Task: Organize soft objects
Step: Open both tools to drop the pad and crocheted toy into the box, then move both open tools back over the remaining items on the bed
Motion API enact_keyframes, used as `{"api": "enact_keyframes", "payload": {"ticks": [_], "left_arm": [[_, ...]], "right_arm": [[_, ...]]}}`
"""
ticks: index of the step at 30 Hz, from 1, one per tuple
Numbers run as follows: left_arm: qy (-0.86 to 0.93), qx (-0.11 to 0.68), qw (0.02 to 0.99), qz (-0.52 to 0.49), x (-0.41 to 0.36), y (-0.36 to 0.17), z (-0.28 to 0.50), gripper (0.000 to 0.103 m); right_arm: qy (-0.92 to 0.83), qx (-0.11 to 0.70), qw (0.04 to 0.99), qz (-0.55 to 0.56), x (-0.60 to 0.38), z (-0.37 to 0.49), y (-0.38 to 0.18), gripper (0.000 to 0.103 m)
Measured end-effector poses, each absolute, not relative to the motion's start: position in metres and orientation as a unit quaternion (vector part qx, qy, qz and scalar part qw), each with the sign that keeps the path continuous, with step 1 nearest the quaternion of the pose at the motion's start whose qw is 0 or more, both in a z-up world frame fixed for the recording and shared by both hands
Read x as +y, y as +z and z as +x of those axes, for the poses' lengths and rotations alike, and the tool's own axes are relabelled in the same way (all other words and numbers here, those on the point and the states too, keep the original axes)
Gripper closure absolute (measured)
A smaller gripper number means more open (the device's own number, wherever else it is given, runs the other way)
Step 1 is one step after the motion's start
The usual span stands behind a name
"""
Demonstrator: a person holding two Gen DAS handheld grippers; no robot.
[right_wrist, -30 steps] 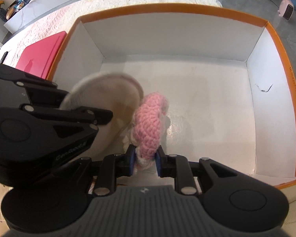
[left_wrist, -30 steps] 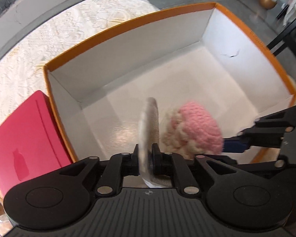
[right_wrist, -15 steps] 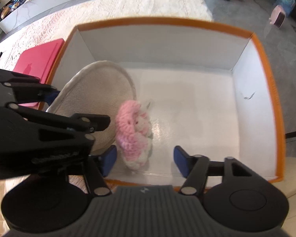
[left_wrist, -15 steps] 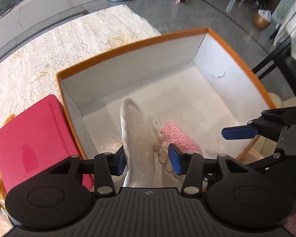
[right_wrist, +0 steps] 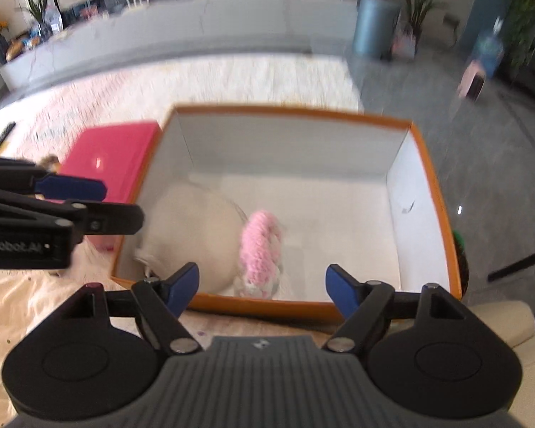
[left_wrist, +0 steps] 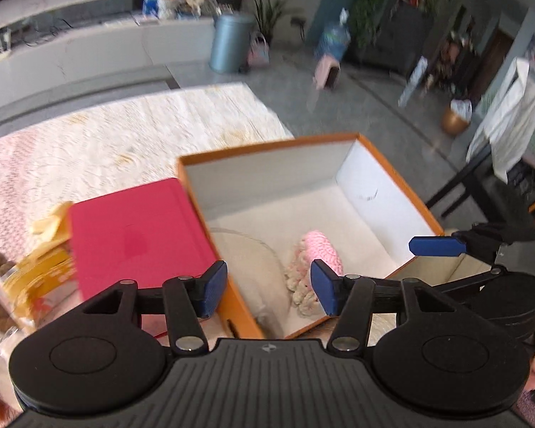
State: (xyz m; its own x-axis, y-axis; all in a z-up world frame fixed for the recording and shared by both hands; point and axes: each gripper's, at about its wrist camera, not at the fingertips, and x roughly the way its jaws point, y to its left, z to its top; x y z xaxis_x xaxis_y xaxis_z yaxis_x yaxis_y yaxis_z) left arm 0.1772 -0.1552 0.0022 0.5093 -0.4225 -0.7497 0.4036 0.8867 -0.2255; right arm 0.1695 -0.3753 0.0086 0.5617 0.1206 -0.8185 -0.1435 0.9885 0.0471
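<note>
Nearest the lens, the left gripper [left_wrist: 269, 294] has its blue-padded fingers [left_wrist: 214, 292] spread and still widening, with nothing pinched between them; they hang above the near corner of the orange box [left_wrist: 267, 149]. The right gripper [right_wrist: 262, 290] is the same, fingers [right_wrist: 340, 294] apart and opening further, empty, held over the box's near rim [right_wrist: 264, 306]. Inside the box, against its near wall, lie two soft things side by side and touching: a round cream pad [right_wrist: 192, 228] toward the left wall, leaning rather than flat, and a pink-and-cream crocheted piece [right_wrist: 258, 246] just to its right. The rest of the white box floor is bare. Just beside the box on its left lies a red case [left_wrist: 135, 235], and left of that a yellow packet [left_wrist: 42, 267], blurred. All of it sits on a cream lace cloth [left_wrist: 132, 132] over the worktop. Beyond are a grey floor, a blue bin [left_wrist: 228, 42] and potted plants.
</note>
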Motion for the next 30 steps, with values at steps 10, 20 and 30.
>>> {"api": "enact_keyframes", "payload": {"ticks": [10, 20, 30], "left_arm": [[-0.187, 0.341, 0.921, -0.014, -0.105, 0.017, 0.115, 0.04], [-0.089, 0.292, 0.952, -0.016, -0.037, 0.0, 0.056, 0.046], [0.01, 0.292, 0.955, -0.044, 0.03, -0.019, 0.015, 0.055]], "right_arm": [[0.091, 0.354, 0.931, 0.008, -0.325, 0.104, 0.021, 0.026], [0.123, 0.316, 0.94, 0.025, -0.251, 0.059, 0.013, 0.036], [0.159, 0.341, 0.926, 0.031, -0.197, 0.047, -0.007, 0.039]]}}
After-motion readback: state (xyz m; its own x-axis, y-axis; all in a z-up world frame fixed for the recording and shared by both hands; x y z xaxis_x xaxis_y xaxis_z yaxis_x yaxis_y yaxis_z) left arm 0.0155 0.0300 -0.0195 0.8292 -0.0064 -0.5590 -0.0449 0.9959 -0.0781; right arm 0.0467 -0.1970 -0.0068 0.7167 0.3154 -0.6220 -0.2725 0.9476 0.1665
